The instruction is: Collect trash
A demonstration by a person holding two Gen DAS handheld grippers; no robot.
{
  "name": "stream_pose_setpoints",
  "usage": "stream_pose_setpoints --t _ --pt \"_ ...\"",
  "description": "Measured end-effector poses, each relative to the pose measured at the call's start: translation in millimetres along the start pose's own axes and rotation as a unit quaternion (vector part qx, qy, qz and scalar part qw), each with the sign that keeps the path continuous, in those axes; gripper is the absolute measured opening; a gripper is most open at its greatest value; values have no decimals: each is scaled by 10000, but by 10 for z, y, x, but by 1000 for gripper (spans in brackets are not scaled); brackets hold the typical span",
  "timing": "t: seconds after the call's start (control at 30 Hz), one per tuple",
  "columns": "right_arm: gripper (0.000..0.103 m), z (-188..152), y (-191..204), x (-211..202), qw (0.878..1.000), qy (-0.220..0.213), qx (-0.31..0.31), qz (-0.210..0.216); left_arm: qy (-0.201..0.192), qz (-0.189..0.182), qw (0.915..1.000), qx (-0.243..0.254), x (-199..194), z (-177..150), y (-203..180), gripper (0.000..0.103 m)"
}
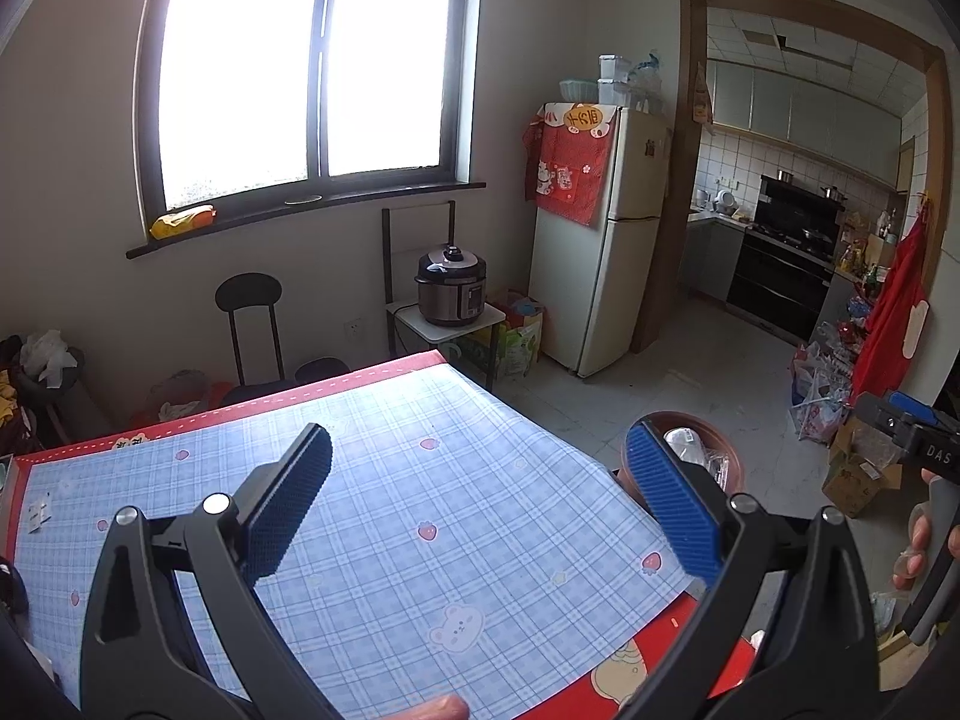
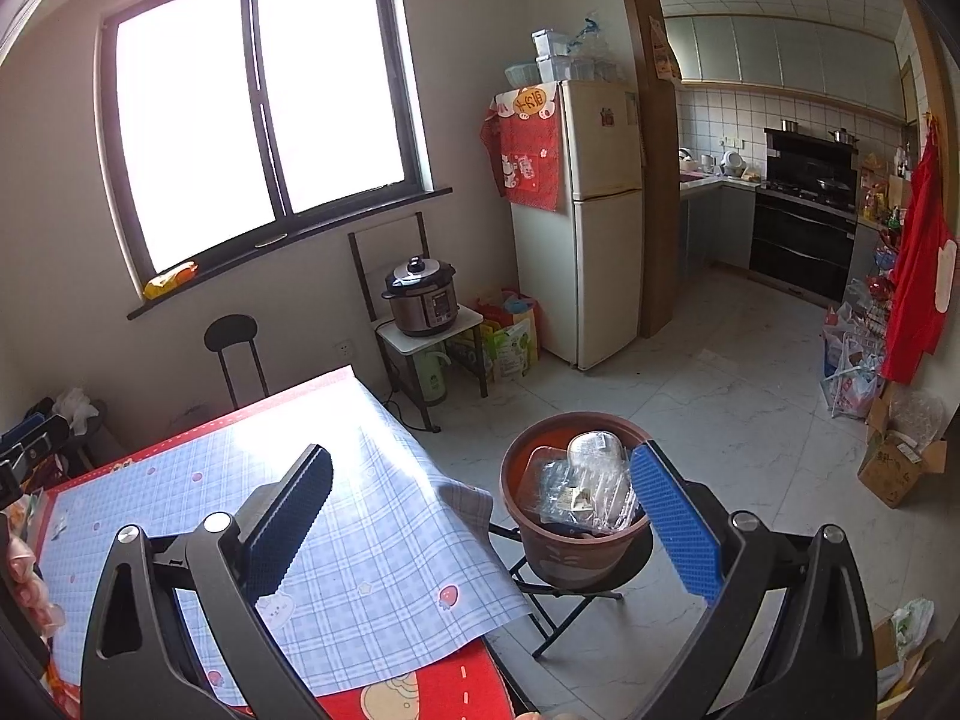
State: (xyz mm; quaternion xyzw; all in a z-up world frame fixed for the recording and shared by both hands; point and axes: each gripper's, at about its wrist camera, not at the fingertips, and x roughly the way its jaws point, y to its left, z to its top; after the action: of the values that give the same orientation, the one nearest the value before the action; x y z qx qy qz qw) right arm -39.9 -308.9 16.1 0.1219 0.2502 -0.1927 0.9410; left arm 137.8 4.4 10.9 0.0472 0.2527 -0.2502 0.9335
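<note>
My path over the blue checked plastic tablecloth is open; beside its edge the brown round plastic bin, stuffed with clear wrappers, blocks the floor gap.

Table: plaid cloth, small scraps.

I'm looking into a lived-in home, a dining corner opening onto a kitchen. A cream fridge draped with red cloth stands by the doorway, a pressure cooker sits on a small stand, and beyond are a stove, tiled walls and cabinets. A checked cloth covers the counter.
</note>
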Motion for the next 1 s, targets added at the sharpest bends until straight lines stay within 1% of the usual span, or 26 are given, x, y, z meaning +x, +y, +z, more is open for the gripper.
stream_pose_setpoints --t 0.47,1.0 --pt "98 -31 89 -17 9999 -11 -55 -116 8 -113 9999 14 -12 -33 20 97" --pt "98 -26 123 10 9999 -5 -73 -147 -3 -130 9999 24 25 -27 15 97"
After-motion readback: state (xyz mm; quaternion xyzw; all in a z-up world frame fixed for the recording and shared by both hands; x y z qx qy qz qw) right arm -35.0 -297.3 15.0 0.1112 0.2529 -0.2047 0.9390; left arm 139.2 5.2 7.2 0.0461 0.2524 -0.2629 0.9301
